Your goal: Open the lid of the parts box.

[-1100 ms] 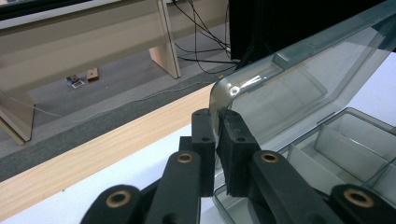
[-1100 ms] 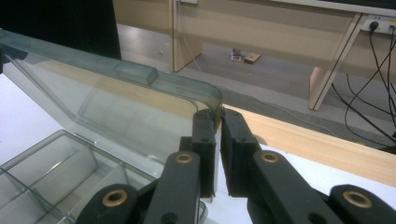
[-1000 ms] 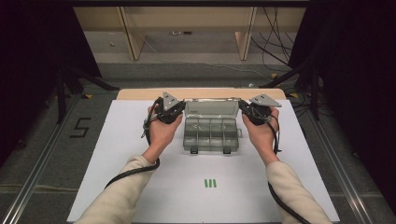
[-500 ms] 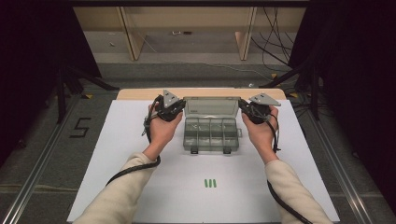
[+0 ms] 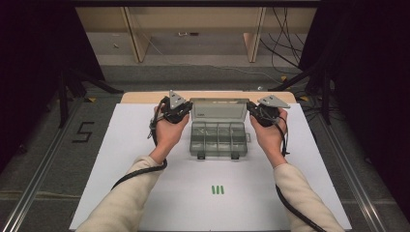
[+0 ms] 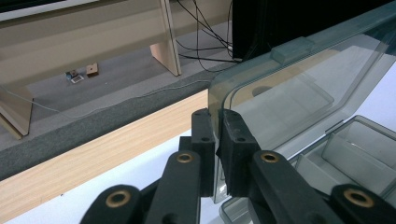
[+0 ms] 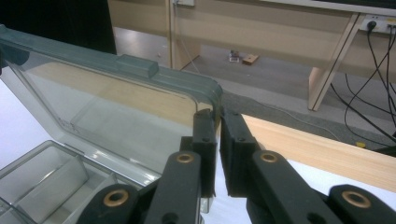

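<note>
Nothing has shifted since the earlier frames; both grippers stay clamped on the lid.
Left gripper [image 6: 216, 140] pinches the lid's [image 5: 218, 109] left edge, right gripper [image 7: 218, 135] its right edge, jaws nearly shut; lid stands upright over the box [image 5: 219, 139]; box sits mid-table [image 5: 121, 145]; green pieces [image 5: 217, 190] lie nearer the person.

you can read one sign: a dark figure "5" [image 5: 83, 132] marked on the grey floor [image 5: 43, 159], left of the white table top and level with its far half. the clear lid [image 7: 116, 112] of the compartment box carries a small raised line of lettering near its lower left corner, too faint for you to make out.
</note>
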{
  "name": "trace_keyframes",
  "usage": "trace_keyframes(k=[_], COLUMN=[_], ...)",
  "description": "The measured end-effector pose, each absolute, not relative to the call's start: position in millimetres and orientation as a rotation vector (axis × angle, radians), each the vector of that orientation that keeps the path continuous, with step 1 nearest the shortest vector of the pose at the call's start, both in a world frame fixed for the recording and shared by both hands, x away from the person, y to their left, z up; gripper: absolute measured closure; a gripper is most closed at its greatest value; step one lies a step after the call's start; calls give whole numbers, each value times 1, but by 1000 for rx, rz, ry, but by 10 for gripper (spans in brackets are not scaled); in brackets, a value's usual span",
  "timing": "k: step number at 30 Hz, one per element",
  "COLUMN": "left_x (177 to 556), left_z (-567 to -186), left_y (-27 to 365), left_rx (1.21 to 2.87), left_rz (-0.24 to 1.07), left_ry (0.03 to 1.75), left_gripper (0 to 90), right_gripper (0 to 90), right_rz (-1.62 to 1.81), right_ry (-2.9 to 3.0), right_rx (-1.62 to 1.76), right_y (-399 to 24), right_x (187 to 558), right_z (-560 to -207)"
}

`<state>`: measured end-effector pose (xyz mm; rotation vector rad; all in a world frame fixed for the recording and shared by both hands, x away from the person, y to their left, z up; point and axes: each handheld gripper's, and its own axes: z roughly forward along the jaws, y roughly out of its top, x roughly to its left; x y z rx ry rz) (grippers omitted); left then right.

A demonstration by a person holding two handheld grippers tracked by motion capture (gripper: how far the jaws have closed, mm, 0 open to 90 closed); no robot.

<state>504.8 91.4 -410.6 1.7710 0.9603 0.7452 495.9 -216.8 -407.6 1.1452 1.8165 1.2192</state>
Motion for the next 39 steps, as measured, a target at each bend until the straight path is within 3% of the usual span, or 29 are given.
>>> trace_keyframes(k=[39], left_x=[516], left_z=[-411], left_y=[91], left_rx=[1758], left_rz=[735], left_ry=[975], left_gripper=[845], right_gripper=[855], right_rz=[1236], right_ry=[1803], right_rx=[1163], right_y=[-216], right_x=[505], right_z=[-411])
